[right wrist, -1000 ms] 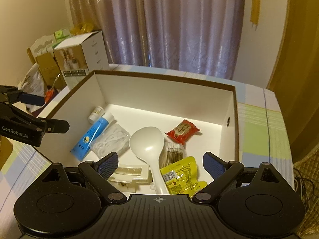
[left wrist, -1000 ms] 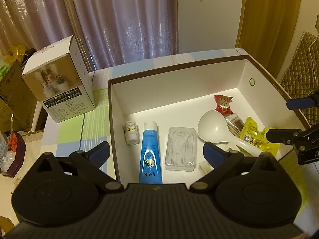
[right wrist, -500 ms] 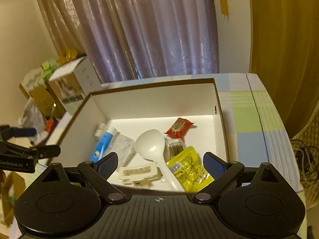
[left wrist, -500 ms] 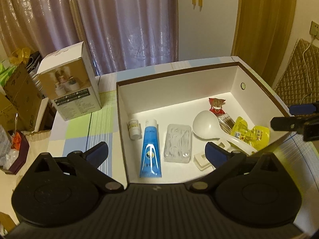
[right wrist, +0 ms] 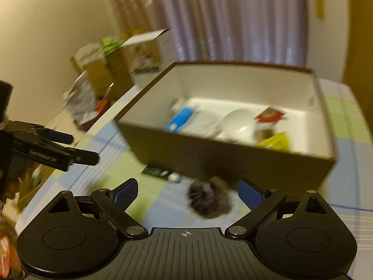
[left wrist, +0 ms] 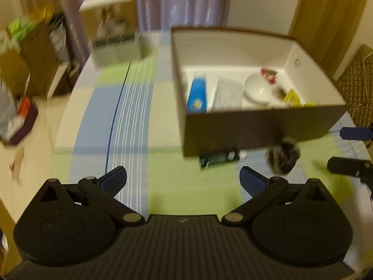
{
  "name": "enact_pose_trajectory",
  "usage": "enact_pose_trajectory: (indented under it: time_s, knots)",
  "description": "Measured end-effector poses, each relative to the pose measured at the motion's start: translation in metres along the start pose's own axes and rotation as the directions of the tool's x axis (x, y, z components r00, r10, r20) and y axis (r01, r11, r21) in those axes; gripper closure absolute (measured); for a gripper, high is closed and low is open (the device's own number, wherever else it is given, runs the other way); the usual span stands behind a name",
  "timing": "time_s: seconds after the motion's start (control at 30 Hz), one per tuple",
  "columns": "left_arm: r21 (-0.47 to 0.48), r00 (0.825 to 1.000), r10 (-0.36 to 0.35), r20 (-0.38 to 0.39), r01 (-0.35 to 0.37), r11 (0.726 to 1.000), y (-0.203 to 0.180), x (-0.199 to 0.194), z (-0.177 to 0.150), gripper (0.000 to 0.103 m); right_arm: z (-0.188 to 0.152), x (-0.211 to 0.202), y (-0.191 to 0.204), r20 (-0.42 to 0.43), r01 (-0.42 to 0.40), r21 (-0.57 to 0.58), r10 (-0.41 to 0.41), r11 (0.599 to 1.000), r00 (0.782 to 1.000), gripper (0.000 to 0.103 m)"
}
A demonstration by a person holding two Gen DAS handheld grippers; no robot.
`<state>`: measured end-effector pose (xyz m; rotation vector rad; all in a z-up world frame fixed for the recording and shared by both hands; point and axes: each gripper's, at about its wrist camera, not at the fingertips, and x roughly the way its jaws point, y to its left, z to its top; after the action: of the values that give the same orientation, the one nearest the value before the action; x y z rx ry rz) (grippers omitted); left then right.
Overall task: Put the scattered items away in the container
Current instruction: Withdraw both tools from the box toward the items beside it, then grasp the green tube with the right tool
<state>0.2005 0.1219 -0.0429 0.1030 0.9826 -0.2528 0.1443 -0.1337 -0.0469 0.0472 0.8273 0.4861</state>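
Observation:
A brown box [left wrist: 256, 128] with a white inside stands on the checked tablecloth and holds a blue tube [left wrist: 198, 93], a white spoon [left wrist: 256, 91], a clear case, a red packet and a yellow packet [right wrist: 276, 141]. In front of its near wall lie a dark furry ball [left wrist: 283, 158] and a dark green flat pack [left wrist: 219, 158]. My left gripper [left wrist: 183, 179] is open above the cloth, short of the box. My right gripper [right wrist: 186, 192] is open, with the furry ball [right wrist: 208, 201] lying just ahead between its fingers, untouched. Both views are blurred.
A tall white carton [left wrist: 114, 37] stands on the table's far left. Cardboard boxes and clutter [left wrist: 21, 74] sit beyond the left table edge. Curtains hang behind. A woven chair back [left wrist: 354, 79] is at the right. Bare cloth [left wrist: 130, 116] lies left of the box.
Both grippers have pulled back and dropped from over the box to in front of its near wall. The furry ball and green pack have come into view.

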Motion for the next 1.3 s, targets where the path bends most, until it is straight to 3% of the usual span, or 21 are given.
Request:
enact_pose_trajectory:
  time_s: [0.17,0.2,0.23,0.27,0.43,0.57,0.67,0.8,1.0,1.23,1.3]
  knots:
    - [-0.040,0.998,0.021,-0.061,-0.023,0.999,0.014,0.009,-0.021,0.001,-0.006,0.027,0.022,-0.022,-0.074,-0.065,0.072,0.995,0.997,0.007]
    - [-0.042,0.997,0.028,-0.066,-0.030,0.999,0.017,0.011,-0.023,0.001,-0.006,0.032,0.025,-0.022,-0.078,-0.092,0.076,0.993,0.997,0.011]
    - [-0.047,0.997,0.033,-0.072,-0.037,0.998,0.021,0.012,-0.024,0.001,-0.006,0.038,0.028,-0.032,-0.090,-0.129,0.087,0.988,0.996,0.033]
    - [-0.053,0.996,0.039,-0.076,-0.044,0.998,0.026,0.013,-0.024,0.001,-0.005,0.046,0.031,-0.059,-0.104,-0.164,0.095,0.981,0.994,0.044]
    - [-0.101,0.994,0.066,-0.089,-0.075,0.992,0.053,0.022,-0.029,0.001,-0.013,0.077,0.042,-0.094,-0.079,-0.357,0.048,0.931,0.994,0.044]
    - [-0.131,0.992,0.072,-0.109,-0.086,0.988,0.070,0.032,-0.029,0.001,-0.015,0.103,0.038,-0.116,-0.064,-0.396,0.019,0.916,0.993,0.044]
    - [-0.140,0.991,0.057,-0.118,-0.074,0.987,0.076,0.039,-0.028,0.001,-0.016,0.121,0.040,-0.132,-0.062,-0.421,0.006,0.905,0.991,0.060]
    - [-0.123,0.991,0.041,-0.125,-0.057,0.991,0.076,0.047,-0.025,0.001,-0.019,0.139,0.043,-0.122,-0.023,-0.481,-0.042,0.876,0.992,0.060]
    - [-0.119,0.991,0.031,-0.134,-0.047,0.992,0.079,0.055,-0.022,0.001,-0.022,0.154,0.043,-0.124,-0.019,-0.511,-0.052,0.860,0.991,0.060]
    - [-0.116,0.989,0.024,-0.149,-0.042,0.992,0.079,0.061,-0.023,0.001,-0.024,0.148,0.047,-0.164,-0.072,-0.534,-0.019,0.842,0.986,0.060]
    - [-0.117,0.988,0.022,-0.150,-0.040,0.992,0.079,0.062,-0.023,0.001,-0.024,0.142,0.052,-0.128,-0.047,-0.563,-0.031,0.825,0.991,0.060]
